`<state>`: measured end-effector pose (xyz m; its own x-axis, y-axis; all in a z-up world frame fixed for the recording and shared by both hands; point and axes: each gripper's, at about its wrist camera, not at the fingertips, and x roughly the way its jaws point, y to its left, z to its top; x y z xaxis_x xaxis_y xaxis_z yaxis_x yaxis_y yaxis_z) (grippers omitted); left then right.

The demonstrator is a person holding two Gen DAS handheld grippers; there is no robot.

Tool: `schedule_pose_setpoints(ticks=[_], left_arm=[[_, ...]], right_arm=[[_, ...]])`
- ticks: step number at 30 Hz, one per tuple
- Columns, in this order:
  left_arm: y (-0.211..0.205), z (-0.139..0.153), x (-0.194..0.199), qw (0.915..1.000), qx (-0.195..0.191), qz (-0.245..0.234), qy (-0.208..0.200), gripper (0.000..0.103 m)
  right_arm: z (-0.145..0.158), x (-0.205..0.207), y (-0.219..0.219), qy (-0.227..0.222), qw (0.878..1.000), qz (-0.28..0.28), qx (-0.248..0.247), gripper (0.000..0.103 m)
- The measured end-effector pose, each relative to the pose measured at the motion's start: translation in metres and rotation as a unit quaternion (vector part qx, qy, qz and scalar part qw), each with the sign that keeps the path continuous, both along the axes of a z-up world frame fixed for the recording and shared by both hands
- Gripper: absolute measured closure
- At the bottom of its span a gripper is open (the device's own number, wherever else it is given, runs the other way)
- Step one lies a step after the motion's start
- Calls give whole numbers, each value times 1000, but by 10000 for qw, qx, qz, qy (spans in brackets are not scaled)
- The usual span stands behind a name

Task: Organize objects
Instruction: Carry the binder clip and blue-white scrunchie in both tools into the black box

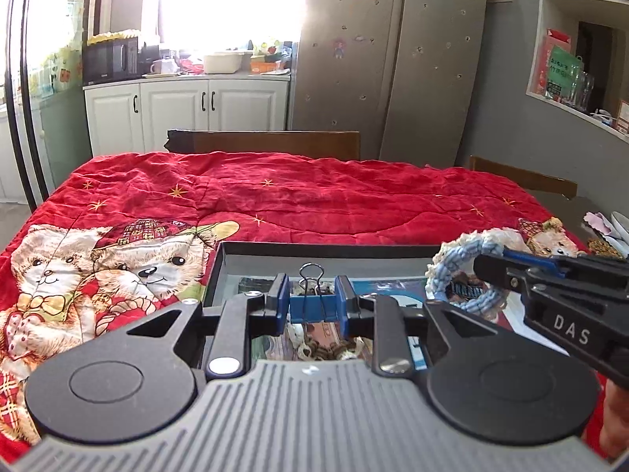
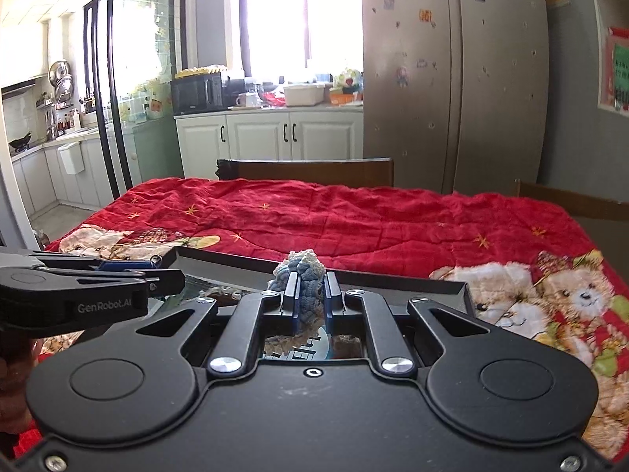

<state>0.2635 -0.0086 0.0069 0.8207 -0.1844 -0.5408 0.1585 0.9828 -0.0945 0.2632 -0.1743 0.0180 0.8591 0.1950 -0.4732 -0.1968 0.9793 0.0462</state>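
Observation:
My left gripper (image 1: 313, 299) is shut on a blue binder clip (image 1: 313, 308) with wire handles up, held over a shallow dark box (image 1: 314, 249) on the red quilt. My right gripper (image 2: 311, 295) is shut on a blue and cream knitted scrunchie (image 2: 304, 275), also over the box (image 2: 393, 277). In the left wrist view the scrunchie (image 1: 452, 271) hangs as a ring from the right gripper (image 1: 487, 263) at the box's right side. In the right wrist view the left gripper (image 2: 165, 271) reaches in from the left. The box holds several small items and printed paper.
A red teddy-bear quilt (image 1: 298, 196) covers the table. Wooden chair backs (image 1: 275, 143) stand at the far edge. Small items (image 1: 605, 236) lie off the quilt at the right. Cabinets (image 2: 271, 133) and a fridge (image 2: 452, 78) stand behind.

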Motion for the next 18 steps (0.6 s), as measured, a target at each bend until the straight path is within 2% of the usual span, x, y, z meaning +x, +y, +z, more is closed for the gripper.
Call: schedule_pose_setpoints(ticks=[7,18], left_arm=[[-1,-14,14,9999,45,-31,100,75],[-8,-30,20,9993,195,-177,250,75]], right_arm=[[-21,22,-3,295,9991,51,290,92],[-37,30,9,423,9989,104,196,92]])
